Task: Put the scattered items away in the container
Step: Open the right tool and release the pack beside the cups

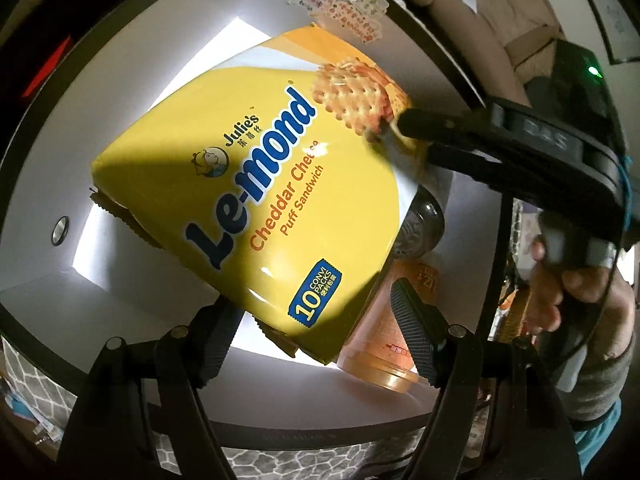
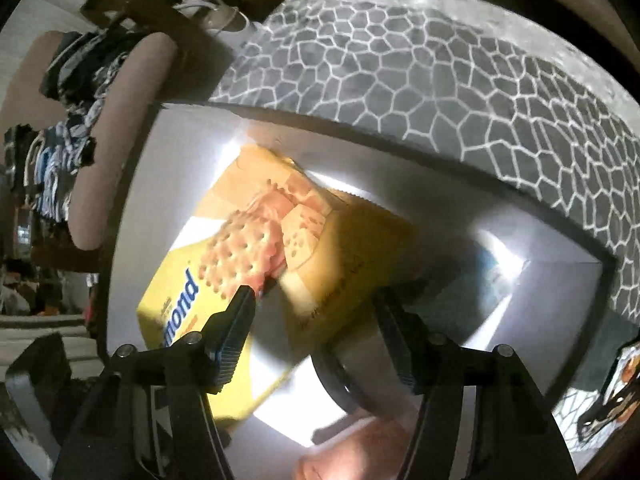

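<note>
The cracker box (image 1: 248,184) and an orange bottle (image 1: 384,336) are already lying in the container (image 1: 132,312); left gripper (image 1: 316,340) and right gripper (image 2: 316,344) are hovering apart-jawed, gripping nothing; remaining items, if any, are probably lying out of view.

1 yellow cracker box (image 1: 256,200), 1 orange-capped bottle (image 1: 384,352), 1 dark bottle (image 1: 424,228), 1 white container (image 1: 36,184), 2 grippers

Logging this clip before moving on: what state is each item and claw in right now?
Cracker box: tilted in the white container, atop other items.
Orange bottle: lying, cap on.
Left claw: open, empty.
Right claw: open astride the box corner.
</note>
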Tool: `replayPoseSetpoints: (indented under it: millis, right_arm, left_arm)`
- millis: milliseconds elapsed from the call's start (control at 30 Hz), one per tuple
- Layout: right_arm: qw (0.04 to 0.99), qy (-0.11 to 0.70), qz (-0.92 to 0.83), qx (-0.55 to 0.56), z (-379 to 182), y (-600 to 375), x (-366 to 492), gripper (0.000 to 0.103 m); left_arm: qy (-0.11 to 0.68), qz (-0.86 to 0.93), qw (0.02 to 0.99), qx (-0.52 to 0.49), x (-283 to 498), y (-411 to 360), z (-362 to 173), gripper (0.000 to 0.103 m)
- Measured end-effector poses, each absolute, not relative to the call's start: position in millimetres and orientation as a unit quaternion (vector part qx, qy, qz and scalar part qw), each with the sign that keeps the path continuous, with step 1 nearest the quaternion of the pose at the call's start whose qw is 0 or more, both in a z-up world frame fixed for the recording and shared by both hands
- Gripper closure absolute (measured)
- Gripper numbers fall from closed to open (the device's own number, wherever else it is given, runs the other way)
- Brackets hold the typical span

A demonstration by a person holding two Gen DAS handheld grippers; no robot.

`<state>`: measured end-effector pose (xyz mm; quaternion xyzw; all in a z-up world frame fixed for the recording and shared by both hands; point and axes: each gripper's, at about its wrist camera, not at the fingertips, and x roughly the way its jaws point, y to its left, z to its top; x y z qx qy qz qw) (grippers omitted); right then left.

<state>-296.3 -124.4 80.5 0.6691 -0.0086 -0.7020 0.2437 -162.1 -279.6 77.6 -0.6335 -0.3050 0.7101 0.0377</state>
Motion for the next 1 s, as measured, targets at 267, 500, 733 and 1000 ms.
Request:
replayPoseSetpoints:
  millis: [267, 500, 733, 1000]
  right_arm:
    - [0.252, -0.007, -0.713, 0.654, 72, -154, -296, 0.037]
    - [0.267, -0.005, -0.710, 0.652, 66, -178, -292, 0.044]
    - [0.268, -0.003, -0.714, 0.646, 68, -175, -288, 0.044]
    - [0.277, 0.071, -0.759, 0.586, 101, -167, -254, 0.019]
  left_arm:
    - [-0.290, 0.715, 0.046, -0.635, -167, -273, 79, 0.031]
    - [-0.283, 0.739, 0.040, -0.610, -170, -291, 98, 0.048]
    - [-0.251, 0.760, 0.029, -0.599, -167, -305, 114, 0.034]
    - [-0.195, 0.779, 0.018, -0.595, -160, -310, 113, 0.021]
